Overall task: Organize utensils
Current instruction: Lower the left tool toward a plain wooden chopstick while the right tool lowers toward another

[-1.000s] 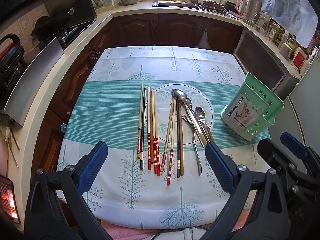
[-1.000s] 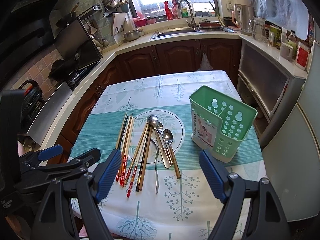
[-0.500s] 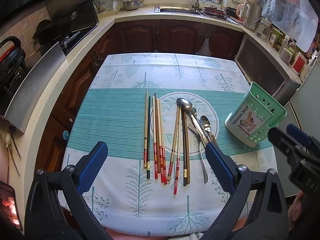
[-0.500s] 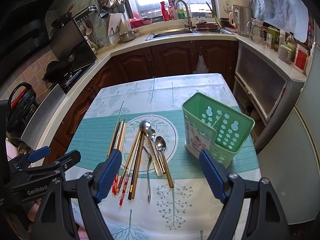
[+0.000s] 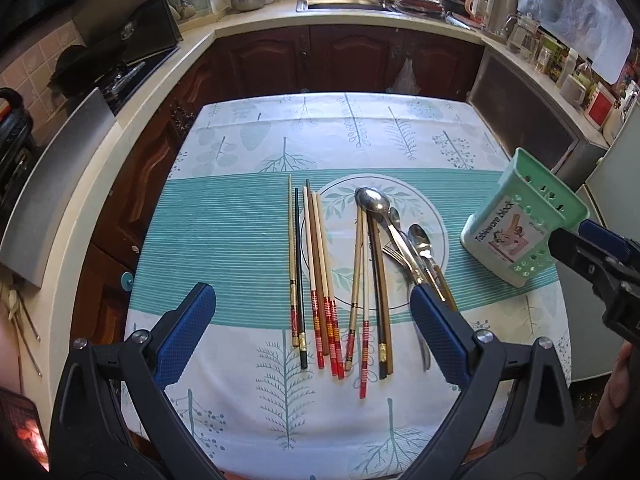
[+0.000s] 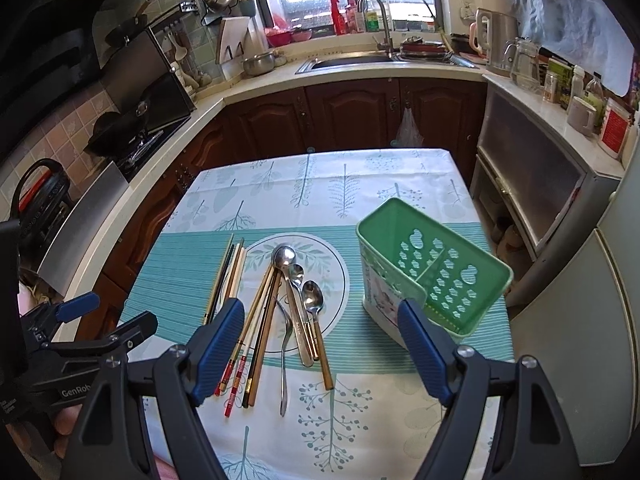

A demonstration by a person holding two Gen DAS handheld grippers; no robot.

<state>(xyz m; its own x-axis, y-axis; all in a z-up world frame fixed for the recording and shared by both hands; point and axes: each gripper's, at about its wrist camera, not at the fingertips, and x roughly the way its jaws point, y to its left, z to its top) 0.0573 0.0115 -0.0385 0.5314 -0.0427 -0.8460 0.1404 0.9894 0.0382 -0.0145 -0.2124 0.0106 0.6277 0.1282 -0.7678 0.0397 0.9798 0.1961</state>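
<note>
Both pairs of jaws stood wide apart and held nothing. From its own camera, the left gripper [image 5: 312, 324] hung above the near edge of the table [image 5: 224, 380], its blue pads [image 5: 186, 332] framing the handle ends of the chopsticks [image 5: 320, 280]. The right gripper [image 6: 320, 348] hovered likewise, one pad over the chopstick handles and the other in front of the caddy [image 6: 432, 276].

On the leaf-print cloth, the chopsticks lay in two loose groups, side by side and roughly parallel, their tips pointing away towards the sink [image 6: 352, 62]. Just right of them lay the spoons [image 5: 400, 232] and a fork [image 5: 394, 254], overlapping one another on the printed circle, handles towards the near edge. The largest spoon [image 6: 283, 258] had its bowl farthest out; two smaller ones sat beside it.

The green caddy stood upright near the right edge of the table, apart from the cutlery. A divider split it into two compartments, and no utensil showed above its rim.
</note>
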